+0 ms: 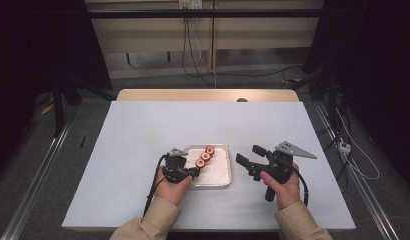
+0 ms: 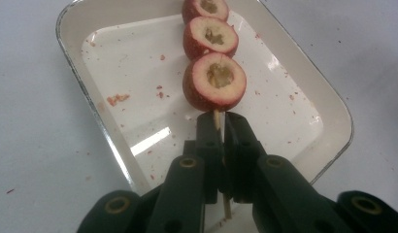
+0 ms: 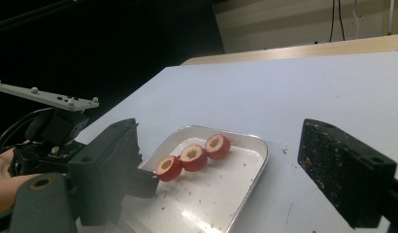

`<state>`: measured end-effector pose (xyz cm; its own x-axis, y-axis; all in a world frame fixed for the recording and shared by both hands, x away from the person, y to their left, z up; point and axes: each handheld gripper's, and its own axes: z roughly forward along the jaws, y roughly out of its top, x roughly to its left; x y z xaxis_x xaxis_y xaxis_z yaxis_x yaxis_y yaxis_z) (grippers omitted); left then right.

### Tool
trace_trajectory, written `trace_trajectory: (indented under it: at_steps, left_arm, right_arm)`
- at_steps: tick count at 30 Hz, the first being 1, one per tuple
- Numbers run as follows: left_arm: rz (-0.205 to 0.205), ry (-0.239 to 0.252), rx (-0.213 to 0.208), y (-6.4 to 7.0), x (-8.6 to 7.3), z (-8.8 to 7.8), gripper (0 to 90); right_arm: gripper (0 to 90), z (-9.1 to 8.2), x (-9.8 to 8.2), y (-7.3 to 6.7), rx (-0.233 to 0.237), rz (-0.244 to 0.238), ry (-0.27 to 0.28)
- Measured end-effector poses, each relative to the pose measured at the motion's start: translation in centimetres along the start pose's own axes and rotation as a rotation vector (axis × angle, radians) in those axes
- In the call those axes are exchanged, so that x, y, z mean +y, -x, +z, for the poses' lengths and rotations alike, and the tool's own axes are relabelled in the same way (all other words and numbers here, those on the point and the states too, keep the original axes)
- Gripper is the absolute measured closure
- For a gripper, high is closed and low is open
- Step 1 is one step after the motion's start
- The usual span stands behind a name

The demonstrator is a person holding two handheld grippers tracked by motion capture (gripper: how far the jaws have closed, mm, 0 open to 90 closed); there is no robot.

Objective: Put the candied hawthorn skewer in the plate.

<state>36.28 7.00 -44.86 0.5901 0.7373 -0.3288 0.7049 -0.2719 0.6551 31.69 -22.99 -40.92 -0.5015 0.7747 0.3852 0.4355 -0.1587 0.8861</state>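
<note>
Over tray point(image 2: 90, 104): skewer point(image 2: 216, 119), three cored red fruit slices, pale flesh.

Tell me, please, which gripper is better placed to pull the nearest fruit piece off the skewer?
The right gripper, probably. Its jaws stand open and empty beside the tray, facing the fruit pieces. The left gripper is shut on the skewer just below the nearest piece, so it is busy holding it.

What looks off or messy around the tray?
Red crumbs are scattered over the white tray floor and a few on the table beside it. The three red fruit pieces on the skewer are hollowed at the core. The left hand-held gripper is shut on the skewer; nothing is tipped.
</note>
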Motion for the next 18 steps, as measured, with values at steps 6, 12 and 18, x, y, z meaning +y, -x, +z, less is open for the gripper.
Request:
trace_trajectory:
  at_steps: [6, 12, 18]
  left_arm:
    - [0.008, 0.001, -0.010, 0.30, -0.05, 0.08, 82.1]
    - [0.024, 0.033, -0.018, 0.57, -0.01, -0.14, 75.4]
    - [0.041, 0.048, -0.044, 0.80, 0.28, -0.49, 68.9]
  right_arm:
    - [14.6, 0.08, -0.18, 0.08, -0.001, 0.002, -0.003]
    - [14.6, 0.09, -0.46, 0.13, -0.003, -0.004, -0.010]
    - [14.6, -0.13, -0.61, 0.26, -0.015, -0.006, -0.014]
